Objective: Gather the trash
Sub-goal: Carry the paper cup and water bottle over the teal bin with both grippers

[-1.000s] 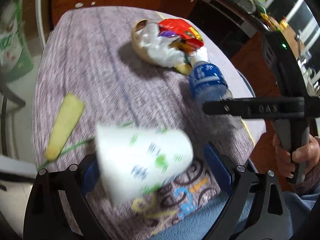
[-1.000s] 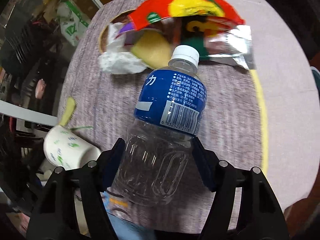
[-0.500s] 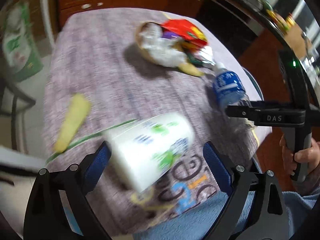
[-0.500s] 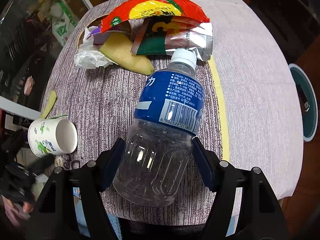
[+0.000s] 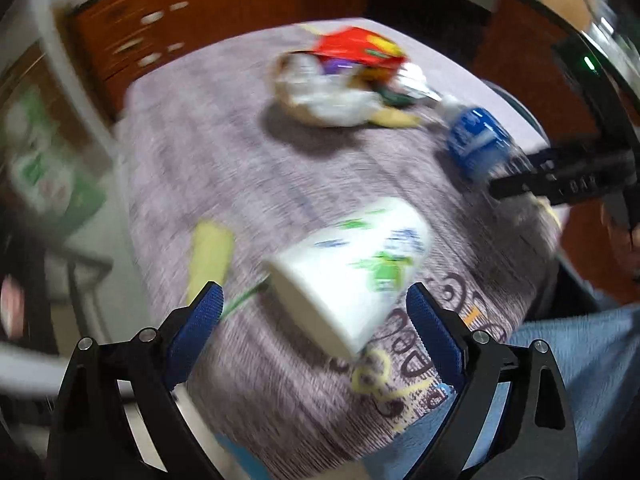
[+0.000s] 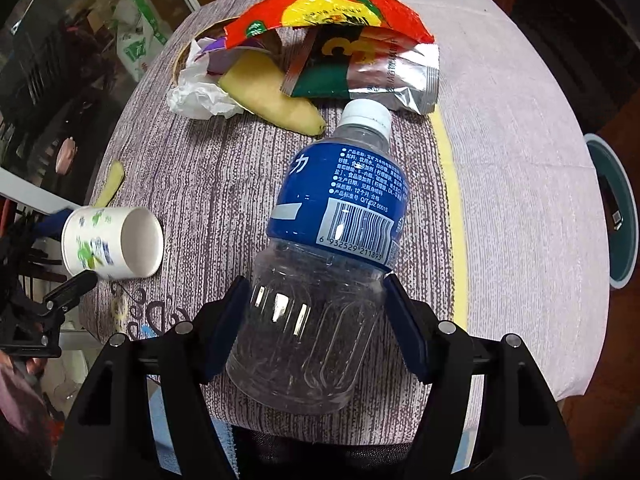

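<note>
On the tabletop (image 6: 500,128), under a grey-purple striped cloth, trash is heaped at the far side and two pieces sit near the front edge. Largest: the empty plastic bottle (image 6: 320,264), cap pointing away, clear lower body clamped between the pads of the right tool (image 6: 316,312). Judged light and springy; thin ribbed walls will dent and the smooth plastic may slip, so a hold low on the ribbed body, below the blue label, looks sound. Next: the red snack bag (image 6: 332,12) and foil packet (image 6: 384,76), limp and crinkly, best pinched at an edge. Then the paper cup (image 5: 352,268), on its side, between the spread fingers of the left tool (image 5: 312,312); jaws wide apart, gripping nothing, view blurred. Cup judged very light and easily crushed; squeeze gently across the wall. Banana peel (image 6: 276,100) is soft, likely slick. Crumpled tissue (image 6: 200,96) weighs nothing. Smallest: a peel strip (image 5: 208,256) beside the cup.
</note>
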